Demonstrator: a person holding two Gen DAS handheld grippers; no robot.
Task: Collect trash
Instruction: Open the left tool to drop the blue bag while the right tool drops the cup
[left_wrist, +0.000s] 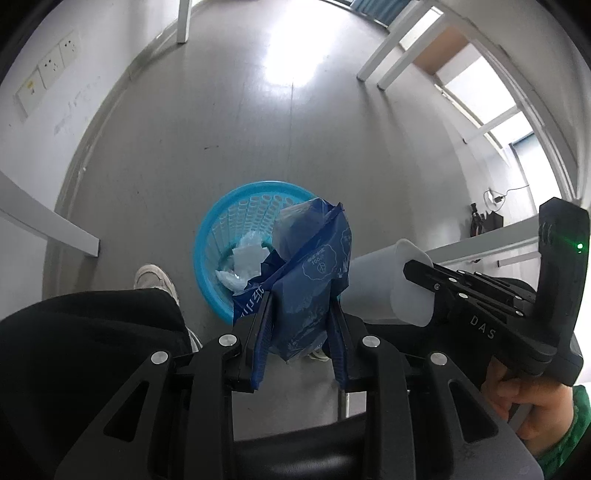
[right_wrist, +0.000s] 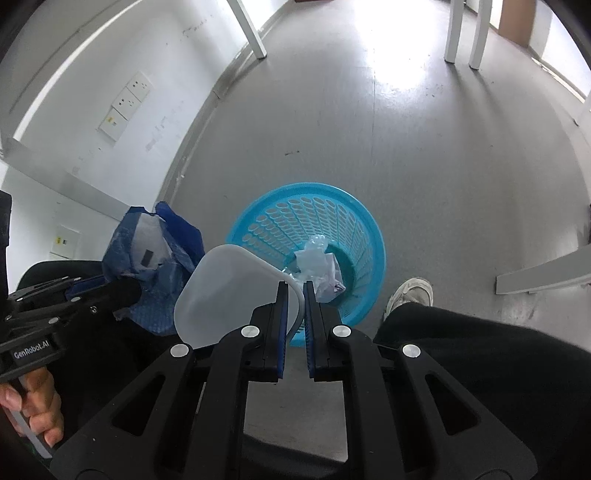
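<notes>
While the left gripper (left_wrist: 301, 317) is clamped on a crumpled blue bag (left_wrist: 310, 273), soft, light and slippery, best pinched at a gathered fold, the right gripper (right_wrist: 294, 291) pinches the thin rim of a translucent plastic cup (right_wrist: 225, 291), light but crushable. Both hang over the blue basket (right_wrist: 258, 210) on the floor. Its crumpled contents are hard to identify.

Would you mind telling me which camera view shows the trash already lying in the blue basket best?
The right wrist view: the crumpled trash lies unobstructed in the basket. In the left wrist view, the blue bag partly covers it.
</notes>
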